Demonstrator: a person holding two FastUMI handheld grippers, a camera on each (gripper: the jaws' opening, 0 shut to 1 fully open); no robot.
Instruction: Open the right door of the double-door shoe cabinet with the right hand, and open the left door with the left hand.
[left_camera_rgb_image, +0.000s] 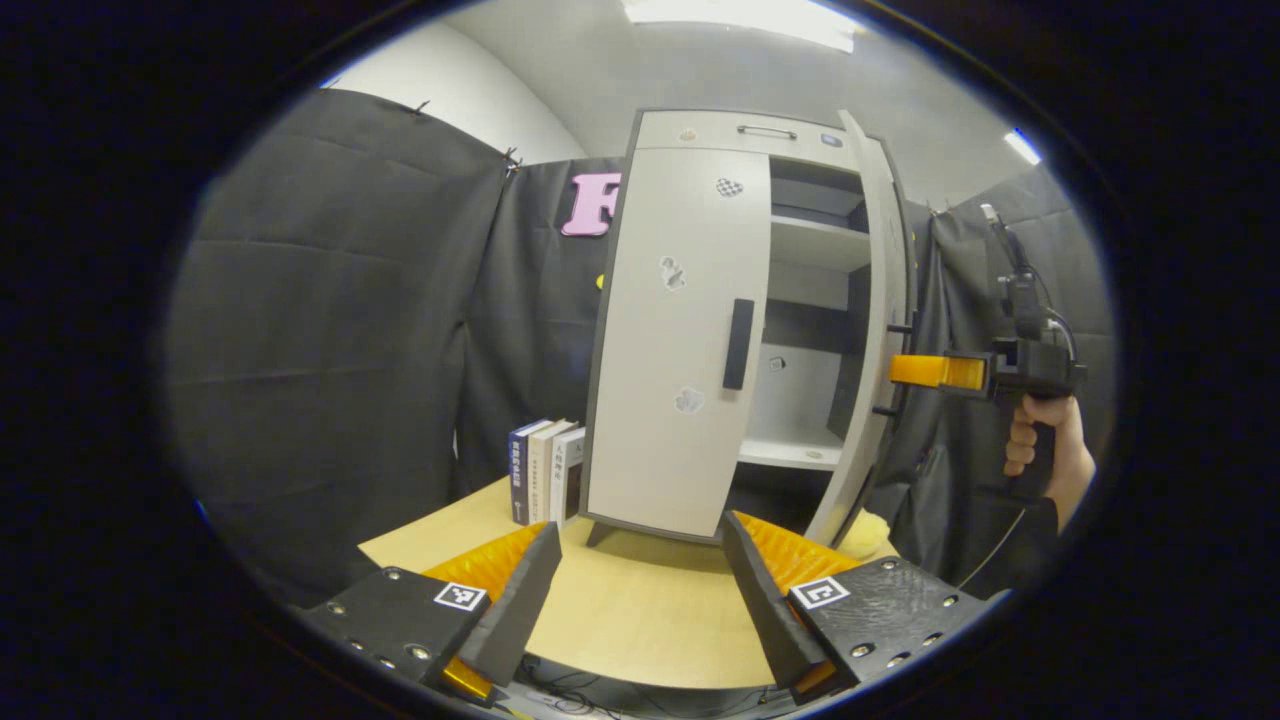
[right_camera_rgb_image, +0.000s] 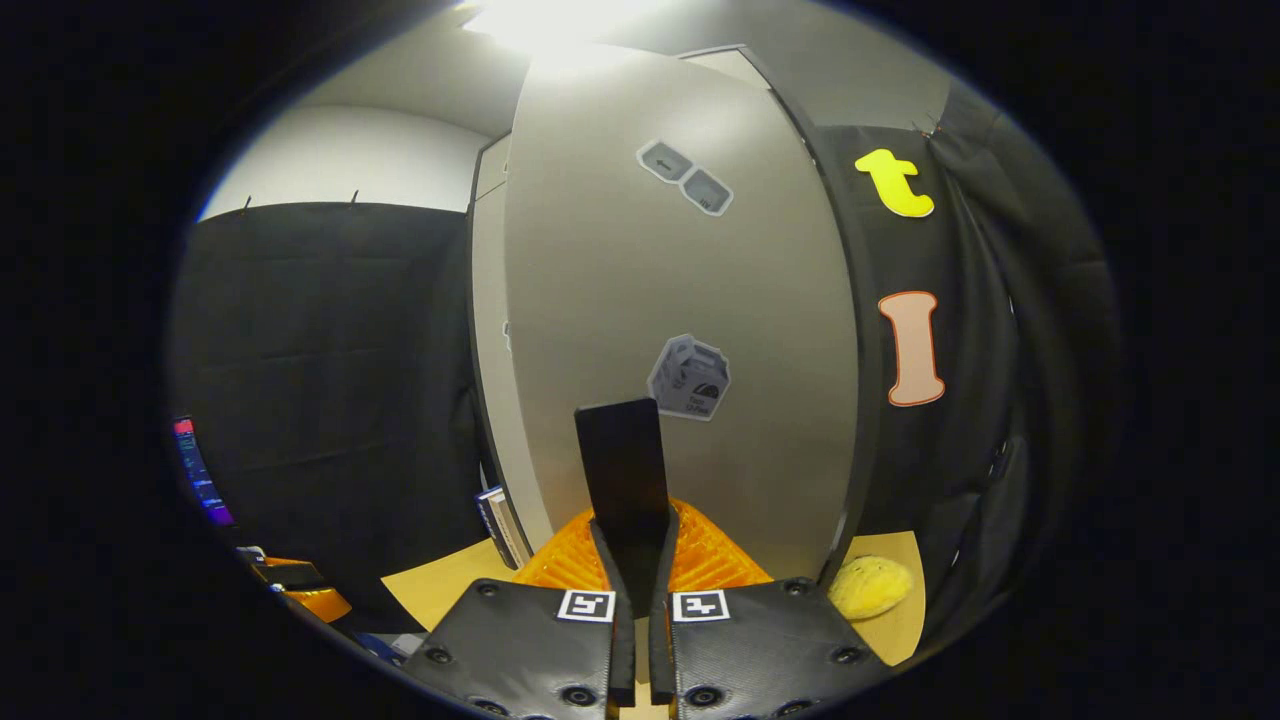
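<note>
The pale shoe cabinet (left_camera_rgb_image: 690, 130) stands on a wooden table (left_camera_rgb_image: 640, 620). Its left door (left_camera_rgb_image: 670, 340) is closed, with a black vertical handle (left_camera_rgb_image: 738, 343). The right door (left_camera_rgb_image: 880, 330) is swung well open, showing white shelves (left_camera_rgb_image: 815, 245) inside. My left gripper (left_camera_rgb_image: 640, 575) is open low over the table, short of the cabinet and apart from the left handle. My right gripper (left_camera_rgb_image: 900, 370), held by a hand (left_camera_rgb_image: 1040, 440), meets the open door's outer face. In the right gripper view the right door (right_camera_rgb_image: 700, 280) is close and my right gripper (right_camera_rgb_image: 637, 560) is shut on its black handle (right_camera_rgb_image: 622, 450).
Three books (left_camera_rgb_image: 545, 470) stand upright against the cabinet's left side. A yellow sponge-like lump (right_camera_rgb_image: 870, 585) lies on the table under the open door. Black cloth walls close in behind and on both sides. A lit screen (right_camera_rgb_image: 200, 470) sits far left in the right gripper view.
</note>
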